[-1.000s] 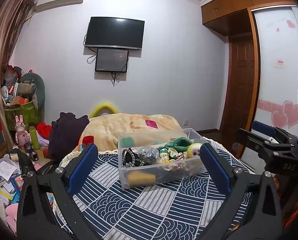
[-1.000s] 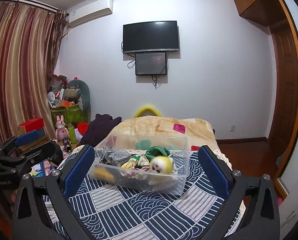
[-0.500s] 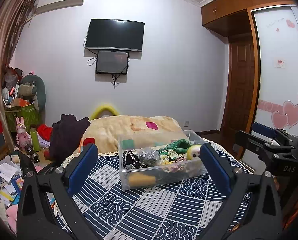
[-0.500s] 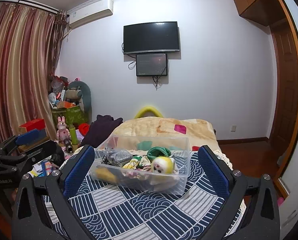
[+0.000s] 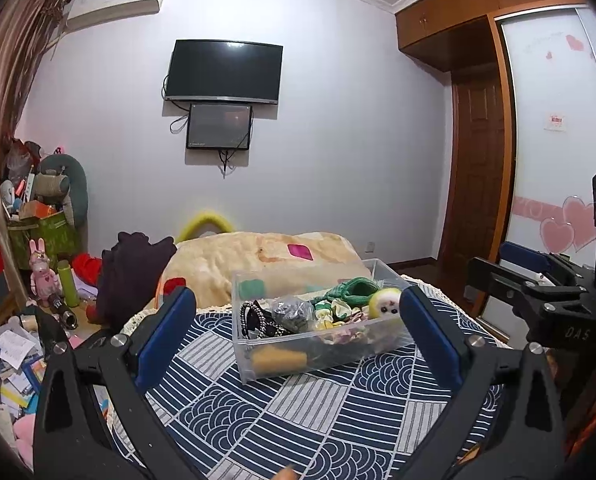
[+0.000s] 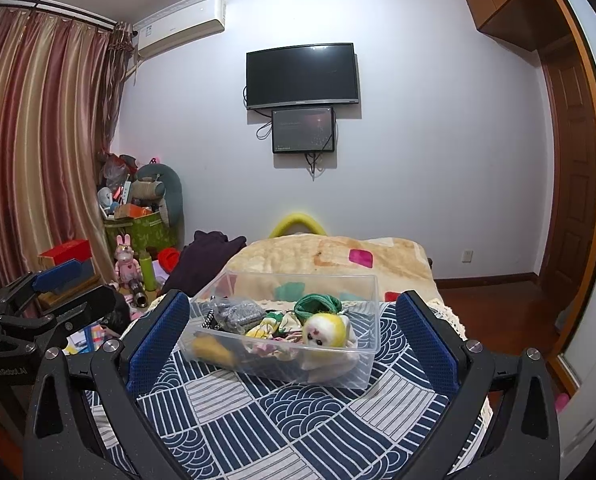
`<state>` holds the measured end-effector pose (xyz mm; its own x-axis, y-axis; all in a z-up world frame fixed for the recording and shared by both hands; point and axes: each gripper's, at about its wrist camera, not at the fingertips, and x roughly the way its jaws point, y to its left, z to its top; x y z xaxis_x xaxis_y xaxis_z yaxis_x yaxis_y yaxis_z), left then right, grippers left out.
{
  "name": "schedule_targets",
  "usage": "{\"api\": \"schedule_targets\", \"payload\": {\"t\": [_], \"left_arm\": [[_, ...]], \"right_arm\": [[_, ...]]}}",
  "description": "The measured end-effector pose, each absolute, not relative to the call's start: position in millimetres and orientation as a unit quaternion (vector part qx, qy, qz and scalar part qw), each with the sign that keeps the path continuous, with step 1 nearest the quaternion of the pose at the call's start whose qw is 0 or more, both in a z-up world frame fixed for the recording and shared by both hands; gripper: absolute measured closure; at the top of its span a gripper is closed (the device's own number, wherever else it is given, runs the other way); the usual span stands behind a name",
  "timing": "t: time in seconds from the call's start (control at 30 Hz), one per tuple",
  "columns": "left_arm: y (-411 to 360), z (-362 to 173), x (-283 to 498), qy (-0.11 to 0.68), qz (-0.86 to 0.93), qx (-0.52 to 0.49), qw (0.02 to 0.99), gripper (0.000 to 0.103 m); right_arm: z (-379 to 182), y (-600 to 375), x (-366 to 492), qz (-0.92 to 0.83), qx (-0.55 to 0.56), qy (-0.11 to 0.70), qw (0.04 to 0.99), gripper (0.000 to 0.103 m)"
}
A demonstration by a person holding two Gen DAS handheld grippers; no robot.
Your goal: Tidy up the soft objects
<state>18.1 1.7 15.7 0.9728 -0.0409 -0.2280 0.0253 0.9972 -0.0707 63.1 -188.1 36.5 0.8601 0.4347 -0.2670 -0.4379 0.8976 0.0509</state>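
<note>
Clear bin of soft toys on patterned bed, both grippers hovering empty.
Blue-wave bedspread (image 6: 298,412) bare in front of clear bin (image 6: 282,364); left gripper (image 5: 298,332) & right gripper (image 6: 292,330) jaws spread wide, apart from bin. Yellow plush (image 6: 324,330) near bin's front-right edge.

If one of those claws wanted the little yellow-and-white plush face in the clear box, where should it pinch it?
Probably across the plush toy's rounded head, coming straight down from above with the right gripper. It lies on top of the pile at the right end of the clear bin, whose walls block a sideways approach.
</note>
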Motion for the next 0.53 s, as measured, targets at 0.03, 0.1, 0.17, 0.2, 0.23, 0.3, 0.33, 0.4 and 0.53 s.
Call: {"api": "schedule_targets", "payload": {"t": [0.03,0.1,0.17,0.2,0.23,0.3,0.33,0.4,0.53], "left_arm": [[2.3,15.5,18.5,0.117,-0.017,-0.037,0.992,0.0],[3.3,15.5,18.2,0.116,-0.015,-0.039,0.992,0.0],[3.4,15.9,17.7,0.115,-0.012,-0.039,0.993,0.0],[3.4,16.2,17.5,0.115,-0.013,-0.038,0.993,0.0],[3.3,16.2,17.6,0.116,-0.013,-0.039,0.992,0.0],[4.1,16.7,17.9,0.119,-0.015,-0.041,0.992,0.0],[4.8,16.9,18.1,0.12,-0.016,-0.045,0.992,0.0],[5.9,17.0,18.6,0.123,-0.019,-0.05,0.991,0.0],[6.1,15.6,20.7,0.132,-0.025,-0.054,0.989,0.0]], "right_arm": [[36.5,-188.0,62.9,0.226,-0.006,0.137,0.965,0.0],[36.4,-188.1,63.0,0.226,-0.006,0.137,0.964,0.0],[37.2,-188.4,62.7,0.227,-0.007,0.137,0.964,0.0],[37.4,-188.1,62.3,0.227,-0.008,0.136,0.964,0.0],[37.5,-188.0,62.2,0.227,-0.008,0.136,0.964,0.0],[37.5,-187.9,61.9,0.227,-0.008,0.137,0.964,0.0],[37.5,-187.8,61.4,0.227,-0.008,0.137,0.964,0.0],[37.9,-188.0,61.1,0.227,-0.008,0.137,0.964,0.0],[37.5,-187.7,61.6,0.227,-0.008,0.137,0.964,0.0]]}}
